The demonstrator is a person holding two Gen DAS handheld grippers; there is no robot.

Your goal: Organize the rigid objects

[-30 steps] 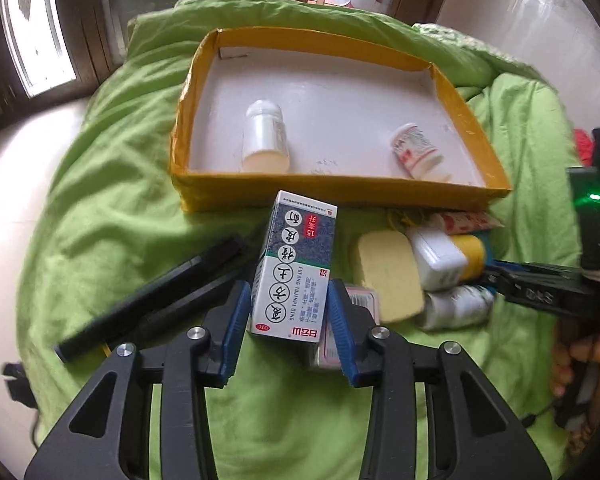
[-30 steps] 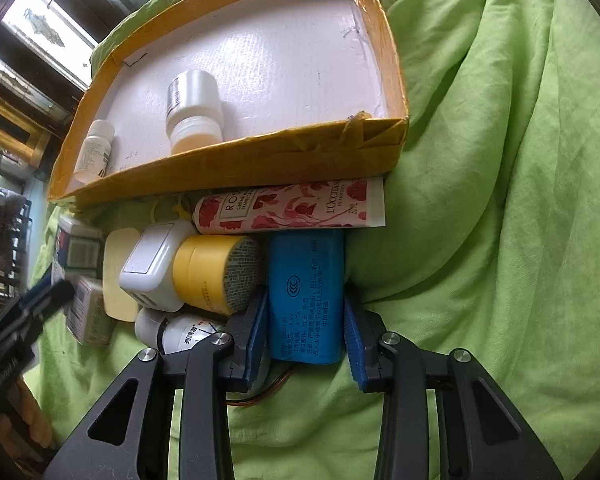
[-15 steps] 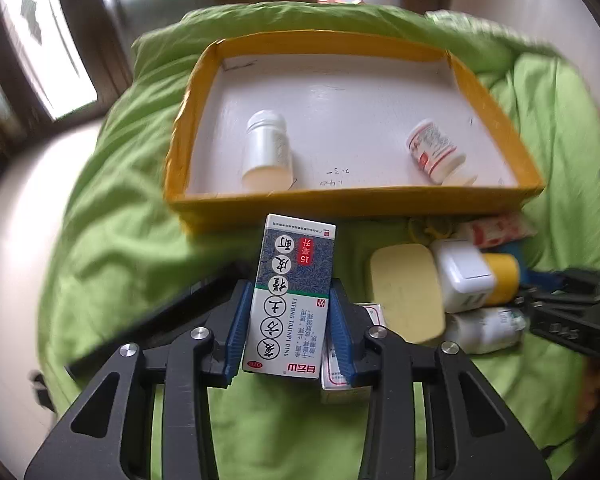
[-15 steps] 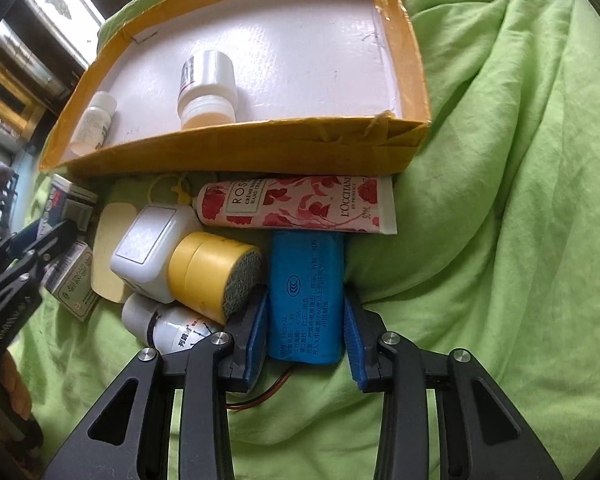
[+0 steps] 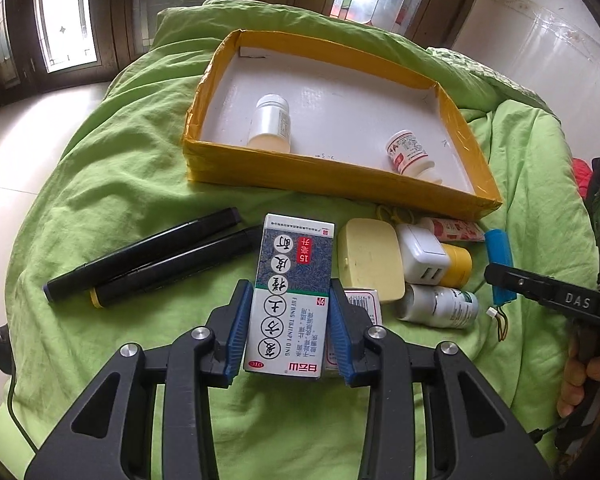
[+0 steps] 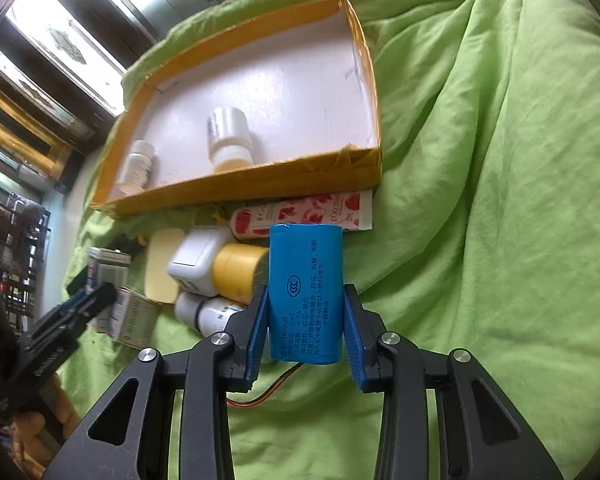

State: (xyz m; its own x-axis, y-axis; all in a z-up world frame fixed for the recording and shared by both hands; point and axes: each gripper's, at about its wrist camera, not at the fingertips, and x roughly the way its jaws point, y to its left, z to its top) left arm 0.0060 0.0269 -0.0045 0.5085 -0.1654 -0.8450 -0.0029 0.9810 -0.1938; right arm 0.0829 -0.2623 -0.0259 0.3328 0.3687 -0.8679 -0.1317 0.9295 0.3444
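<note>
My left gripper [image 5: 290, 312] is shut on a white and blue medicine box [image 5: 290, 296], held just above the green blanket. My right gripper [image 6: 305, 320] is shut on a blue battery pack [image 6: 306, 292] with red and black wires, raised off the blanket. Beyond both lies a yellow-edged cardboard tray [image 5: 320, 172] with a white floor. A clear white bottle [image 5: 271, 122] and a red-labelled bottle [image 5: 408, 152] lie inside it. In the left wrist view the right gripper [image 5: 500, 276] comes in from the right with the battery pack [image 5: 498, 256].
Two black markers [image 5: 148, 256] lie left of the box. A pile in front of the tray holds a pale yellow case [image 5: 370, 258], a white charger [image 5: 422, 256], a yellow jar [image 5: 458, 264], a white bottle [image 5: 440, 306] and a floral tube [image 6: 300, 212]. A second small box [image 5: 358, 300] lies under my left gripper.
The right gripper has lifted the blue battery pack off the blanket. The left gripper has shifted with the medicine box and rolled a little, so the tray now sits farther away and to the right.
</note>
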